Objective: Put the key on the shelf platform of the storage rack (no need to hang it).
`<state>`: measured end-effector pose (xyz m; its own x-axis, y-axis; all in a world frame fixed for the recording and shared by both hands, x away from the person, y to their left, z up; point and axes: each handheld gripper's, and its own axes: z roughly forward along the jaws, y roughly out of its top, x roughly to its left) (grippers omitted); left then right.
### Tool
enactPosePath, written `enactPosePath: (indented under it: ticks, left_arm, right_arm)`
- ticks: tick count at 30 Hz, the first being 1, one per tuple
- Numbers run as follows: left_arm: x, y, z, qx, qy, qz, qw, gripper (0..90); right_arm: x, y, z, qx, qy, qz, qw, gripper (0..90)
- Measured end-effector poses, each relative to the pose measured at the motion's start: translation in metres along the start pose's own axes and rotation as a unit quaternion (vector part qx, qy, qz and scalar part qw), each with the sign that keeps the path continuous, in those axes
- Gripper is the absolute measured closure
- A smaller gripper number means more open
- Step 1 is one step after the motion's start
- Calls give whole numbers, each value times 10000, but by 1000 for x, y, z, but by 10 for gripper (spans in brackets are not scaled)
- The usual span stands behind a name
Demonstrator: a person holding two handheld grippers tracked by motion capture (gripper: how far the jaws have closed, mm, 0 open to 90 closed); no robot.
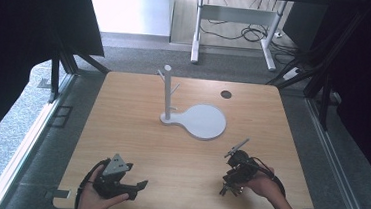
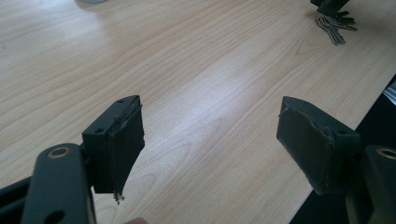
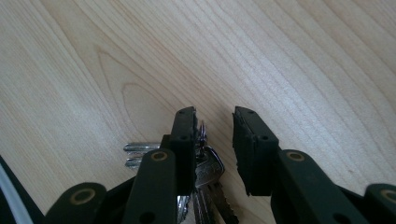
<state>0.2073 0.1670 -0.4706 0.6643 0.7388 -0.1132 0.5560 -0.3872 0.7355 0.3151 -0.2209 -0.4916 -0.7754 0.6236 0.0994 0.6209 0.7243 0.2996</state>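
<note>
Left gripper and right gripper low over the wooden bench, white stand beyond.
Left gripper view: jaws wide apart, keys far off. Right gripper view: jaws slightly apart astride keys lying on the bench; no legible writing.

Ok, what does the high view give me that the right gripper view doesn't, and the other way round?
High view alone: the white stand with its round base, the left gripper, both hands and the floor around the table. Right gripper view alone: the keys close up, lying between its jaws, which stand slightly apart. Both: the right gripper above the wooden tabletop.
</note>
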Motion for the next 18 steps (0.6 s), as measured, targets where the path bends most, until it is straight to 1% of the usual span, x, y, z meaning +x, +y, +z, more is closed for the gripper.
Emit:
enactPosePath:
  ticks: [10,18]
  left_arm:
    - [0,0,1,24,-2,18,10000,235]
    - [0,0,-1,0,7,-3,10000,235]
  right_arm:
    - [-2,0,3,93,106,82,9999,767]
    - [-2,2,5,162,173,129,9996,857]
